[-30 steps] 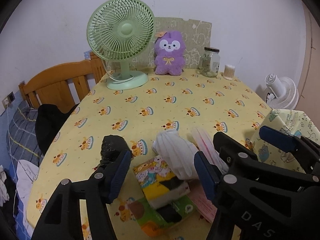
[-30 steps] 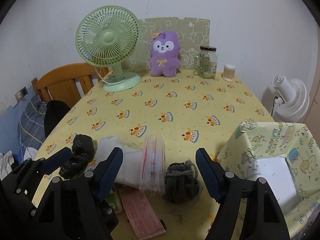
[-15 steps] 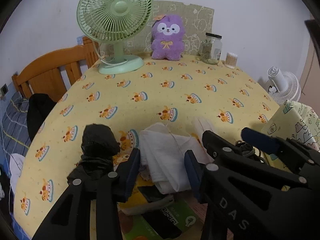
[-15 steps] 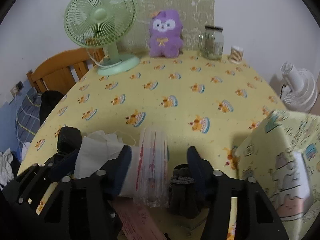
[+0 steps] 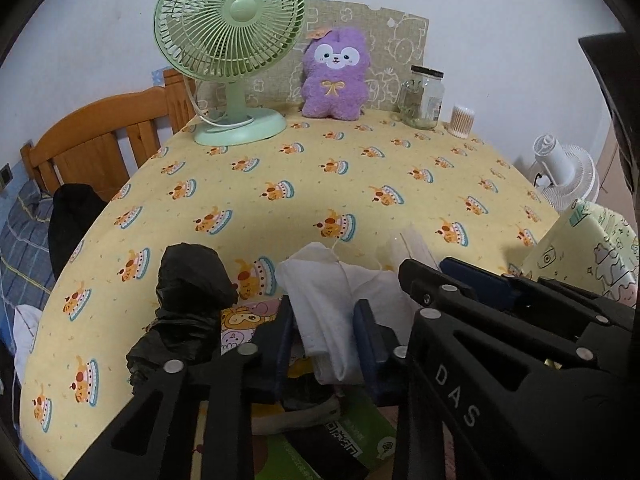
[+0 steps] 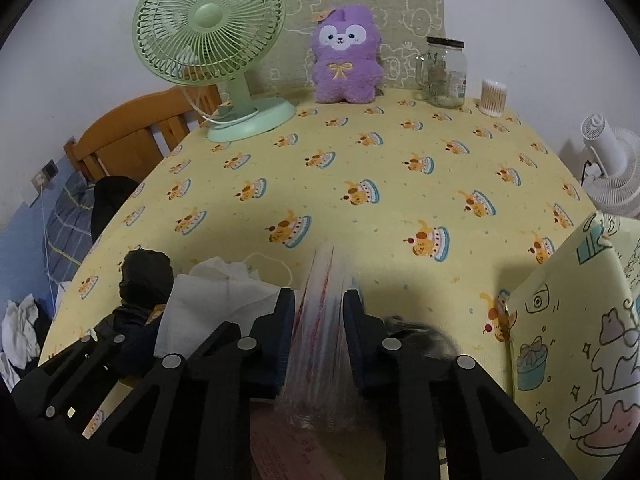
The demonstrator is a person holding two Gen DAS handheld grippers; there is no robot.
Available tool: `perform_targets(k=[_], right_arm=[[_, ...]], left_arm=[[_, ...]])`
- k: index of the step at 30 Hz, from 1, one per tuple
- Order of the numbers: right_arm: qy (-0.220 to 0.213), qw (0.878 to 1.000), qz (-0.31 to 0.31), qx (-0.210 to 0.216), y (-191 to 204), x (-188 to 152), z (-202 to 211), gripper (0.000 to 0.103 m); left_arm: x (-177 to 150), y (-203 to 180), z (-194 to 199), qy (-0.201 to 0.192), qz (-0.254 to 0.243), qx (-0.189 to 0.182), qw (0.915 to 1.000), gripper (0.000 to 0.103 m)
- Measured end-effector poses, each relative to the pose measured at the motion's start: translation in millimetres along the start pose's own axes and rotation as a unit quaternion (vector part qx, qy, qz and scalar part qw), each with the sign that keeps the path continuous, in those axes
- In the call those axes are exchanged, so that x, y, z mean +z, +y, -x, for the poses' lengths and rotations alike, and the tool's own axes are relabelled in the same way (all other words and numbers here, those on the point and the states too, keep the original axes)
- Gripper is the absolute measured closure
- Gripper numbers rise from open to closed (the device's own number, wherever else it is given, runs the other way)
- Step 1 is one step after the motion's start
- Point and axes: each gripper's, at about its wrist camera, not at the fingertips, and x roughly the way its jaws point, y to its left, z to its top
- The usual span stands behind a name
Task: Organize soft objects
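A crumpled white cloth (image 5: 336, 312) is pinched upright, just left of a clear red-printed plastic bag (image 6: 320, 344). A black bundle (image 5: 188, 300) lies left of the cloth, a grey pouch (image 6: 424, 338) right of the bag.

right tool (image 6: 320, 316) gripping clear packet (image 6: 320, 344).

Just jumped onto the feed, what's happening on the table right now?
A person is working two handheld grippers over a pile of soft items at the near edge of the yellow tablecloth. The left gripper is closing on a white cloth; the right gripper is shut on a clear plastic packet with red print. A crumpled black bag and a grey pouch lie loose beside them. The patterned box stands at the right.
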Motion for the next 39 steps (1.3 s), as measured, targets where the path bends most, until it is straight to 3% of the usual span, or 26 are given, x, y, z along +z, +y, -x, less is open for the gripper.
perform_targets(k=[11,39], right_arm=[[-0.028,0.999,-0.006,0.017,0.1,7.1,28.4,0.087],[-0.124,0.992,-0.005,0.015,-2.2,23.4,131.3,0.087]], left_arm=[[10.4,-4.6,23.6,-0.026,0.000,-0.015,0.9996,0.087],[31.3,-28.3,112.3,-0.115,-0.025,-0.017,0.9929,0.088]])
